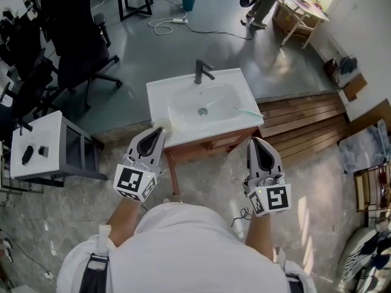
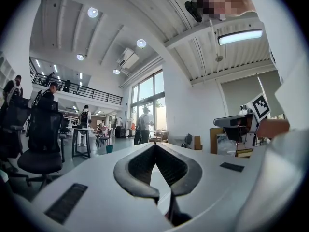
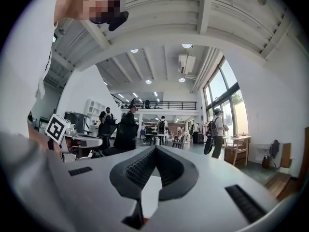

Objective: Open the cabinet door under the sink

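Note:
In the head view a white sink (image 1: 183, 96) with a dark faucet (image 1: 201, 72) sits on a brown wooden cabinet (image 1: 211, 145), whose front shows only as a narrow strip. My left gripper (image 1: 160, 129) hovers shut at the sink's near left corner. My right gripper (image 1: 253, 141) hovers shut by the cabinet's near right corner. Neither touches anything. In the left gripper view the left gripper (image 2: 155, 145) has its jaws met at the tips, nothing between them. The right gripper (image 3: 155, 148) shows the same in its own view. Both gripper views look out across the hall; neither shows the cabinet.
A white side table (image 1: 46, 136) stands left of the sink, with black office chairs (image 1: 73, 41) behind it. Wooden decking (image 1: 305, 118) lies to the right. A thin green item (image 1: 247, 112) rests on the sink's right rim. People stand far off in the hall (image 3: 215, 129).

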### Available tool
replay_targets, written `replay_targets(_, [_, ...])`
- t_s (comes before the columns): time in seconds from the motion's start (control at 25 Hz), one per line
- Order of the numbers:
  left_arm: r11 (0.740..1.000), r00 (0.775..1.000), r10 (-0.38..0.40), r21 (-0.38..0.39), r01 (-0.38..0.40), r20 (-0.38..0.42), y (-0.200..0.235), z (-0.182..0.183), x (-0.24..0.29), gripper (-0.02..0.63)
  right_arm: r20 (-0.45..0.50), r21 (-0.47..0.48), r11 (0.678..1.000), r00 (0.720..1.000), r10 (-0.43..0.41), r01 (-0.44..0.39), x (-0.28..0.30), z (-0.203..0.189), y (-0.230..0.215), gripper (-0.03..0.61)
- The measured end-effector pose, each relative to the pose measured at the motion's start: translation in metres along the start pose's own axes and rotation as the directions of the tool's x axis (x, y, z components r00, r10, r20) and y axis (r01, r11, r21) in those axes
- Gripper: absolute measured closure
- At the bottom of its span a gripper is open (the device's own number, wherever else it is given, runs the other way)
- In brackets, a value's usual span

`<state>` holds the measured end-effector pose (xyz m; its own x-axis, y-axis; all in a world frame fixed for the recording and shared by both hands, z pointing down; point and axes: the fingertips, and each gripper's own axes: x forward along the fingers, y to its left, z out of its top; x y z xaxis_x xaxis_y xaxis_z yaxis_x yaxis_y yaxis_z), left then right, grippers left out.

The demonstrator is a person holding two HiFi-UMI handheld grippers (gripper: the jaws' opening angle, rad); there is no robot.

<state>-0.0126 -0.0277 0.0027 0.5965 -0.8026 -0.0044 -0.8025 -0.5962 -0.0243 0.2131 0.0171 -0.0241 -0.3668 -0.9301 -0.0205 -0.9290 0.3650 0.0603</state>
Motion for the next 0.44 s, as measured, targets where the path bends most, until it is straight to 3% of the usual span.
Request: replay_targets(0.44, [0.999,0.999,-0.039,-0.001,0.039,0.009,-0.016,-0.002,0.006,0.598,0.003,0.016,1.000,1.000,-0.010,0.010,-0.008,-0.009,-0.001,0.548])
